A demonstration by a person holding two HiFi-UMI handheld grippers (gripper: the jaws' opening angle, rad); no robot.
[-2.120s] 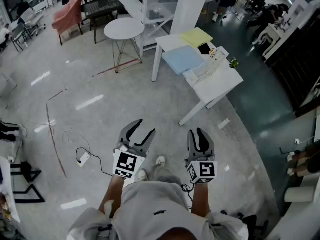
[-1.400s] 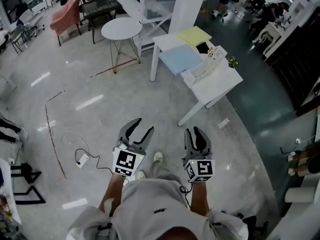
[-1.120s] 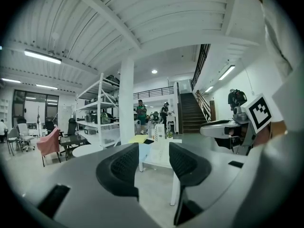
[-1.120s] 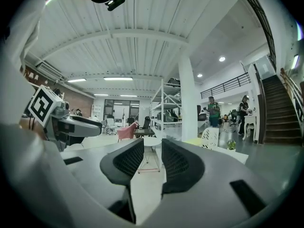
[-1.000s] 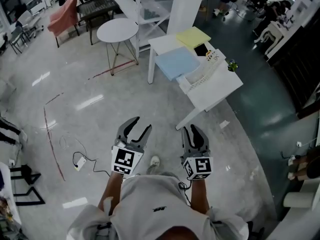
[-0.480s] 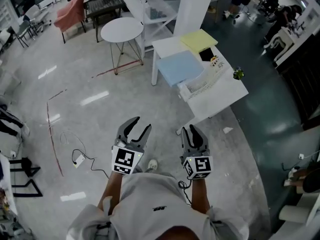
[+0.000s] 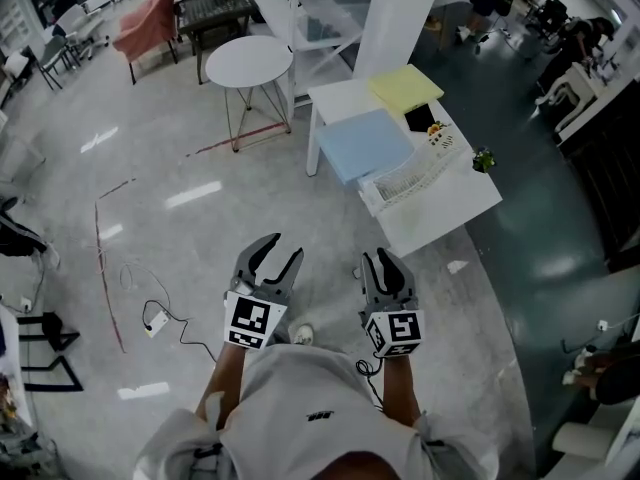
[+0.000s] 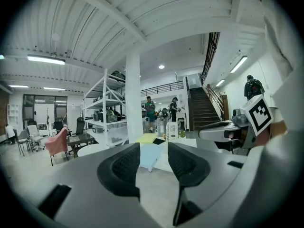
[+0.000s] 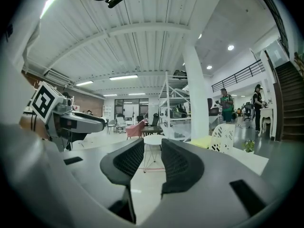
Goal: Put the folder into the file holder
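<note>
A light blue folder (image 7: pixel 365 145) lies flat on the white table (image 7: pixel 455 206) ahead, a yellow folder (image 7: pixel 405 88) beyond it. The white perforated file holder (image 7: pixel 415 173) lies at the blue folder's right. Both grippers hang over the floor, well short of the table. My left gripper (image 7: pixel 282 251) is open by a narrow gap, its jaws have just been closing, and nothing is between them. My right gripper (image 7: pixel 386 257) is shut and empty. In the left gripper view the blue folder (image 8: pixel 151 157) shows between the jaws. In the right gripper view the file holder (image 9: pixel 222 136) stands at the right.
A round white side table (image 7: pixel 249 60) and white shelving (image 7: pixel 310 13) stand left of the table, a white pillar (image 7: pixel 400 13) behind it. A small plant (image 7: pixel 484 158) and a black item (image 7: pixel 420 118) sit on the table. A pink chair (image 7: pixel 150 23) is far left; a cable (image 7: pixel 165 318) lies on the floor.
The view has shifted as I walk: the table sits nearer and lower in the frame. Both grippers keep their place before me; the left jaws have narrowed.
</note>
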